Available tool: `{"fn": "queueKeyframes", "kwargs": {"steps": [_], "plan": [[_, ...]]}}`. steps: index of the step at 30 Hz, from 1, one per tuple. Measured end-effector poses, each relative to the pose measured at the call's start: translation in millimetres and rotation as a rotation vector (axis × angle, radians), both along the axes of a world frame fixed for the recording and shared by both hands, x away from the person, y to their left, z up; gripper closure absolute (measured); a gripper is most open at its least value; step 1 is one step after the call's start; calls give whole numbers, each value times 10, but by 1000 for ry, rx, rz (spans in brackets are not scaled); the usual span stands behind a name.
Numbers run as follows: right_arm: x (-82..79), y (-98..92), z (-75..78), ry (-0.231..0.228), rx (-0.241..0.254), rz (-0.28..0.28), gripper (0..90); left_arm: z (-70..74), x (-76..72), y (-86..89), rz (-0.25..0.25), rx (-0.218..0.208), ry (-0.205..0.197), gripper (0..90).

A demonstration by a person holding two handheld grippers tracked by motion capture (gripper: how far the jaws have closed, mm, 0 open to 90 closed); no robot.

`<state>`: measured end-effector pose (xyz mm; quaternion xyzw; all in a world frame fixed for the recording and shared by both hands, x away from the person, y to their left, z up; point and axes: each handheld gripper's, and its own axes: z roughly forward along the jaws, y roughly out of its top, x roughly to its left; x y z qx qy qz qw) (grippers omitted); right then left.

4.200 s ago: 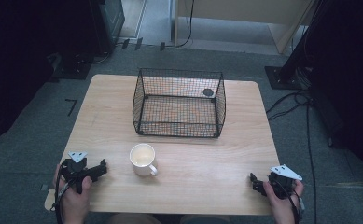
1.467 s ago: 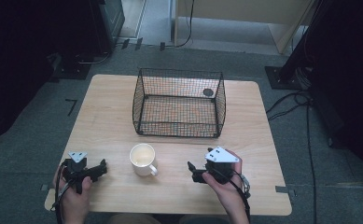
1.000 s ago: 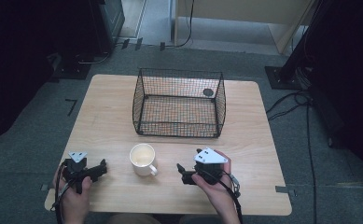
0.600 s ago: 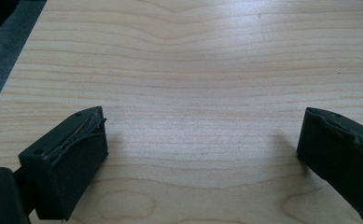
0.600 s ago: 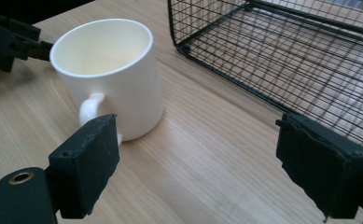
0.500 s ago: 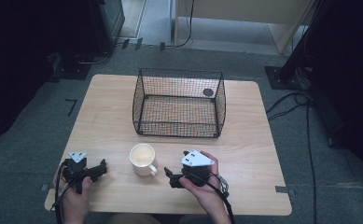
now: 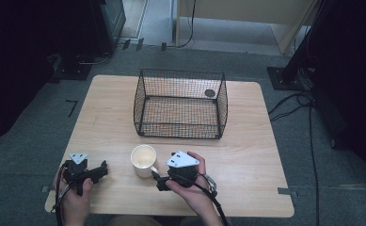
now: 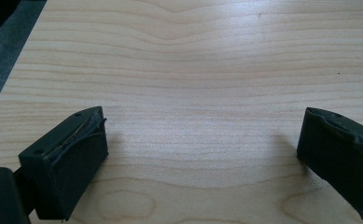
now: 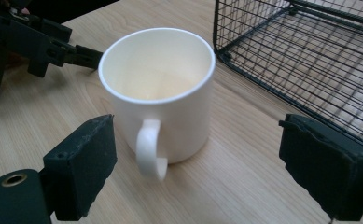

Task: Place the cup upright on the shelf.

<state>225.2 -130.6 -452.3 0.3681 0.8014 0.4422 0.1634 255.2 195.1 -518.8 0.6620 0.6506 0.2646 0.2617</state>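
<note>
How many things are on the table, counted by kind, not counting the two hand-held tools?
White mug: 1
Black wire basket: 1
Small dark round object inside the basket: 1
Total: 3

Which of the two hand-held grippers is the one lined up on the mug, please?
The right hand-held gripper: its open jaws frame the white mug, handle facing it. The left hand-held gripper, also open, points at bare table.
</note>
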Motion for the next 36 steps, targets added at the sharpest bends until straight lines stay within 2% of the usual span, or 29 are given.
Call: {"fn": "queueKeyframes", "kwargs": {"steps": [10,21,28,32,36], "plan": [[87,272,19,-15,-11,24,61,-1,0,-1,1,-2,-1,18],[254,544,-93,16,-54,45,44,-1,0,-1,1,-2,-1,18],[318,619,-168,36,-63,42,38,0,0,-1,1,-2,0,18],[368,659,-202,39,-94,22,49,-1,0,-1,1,-2,0,18],[387,679,-233,51,-86,17,56,0,0,-1,1,-2,0,18]]}}
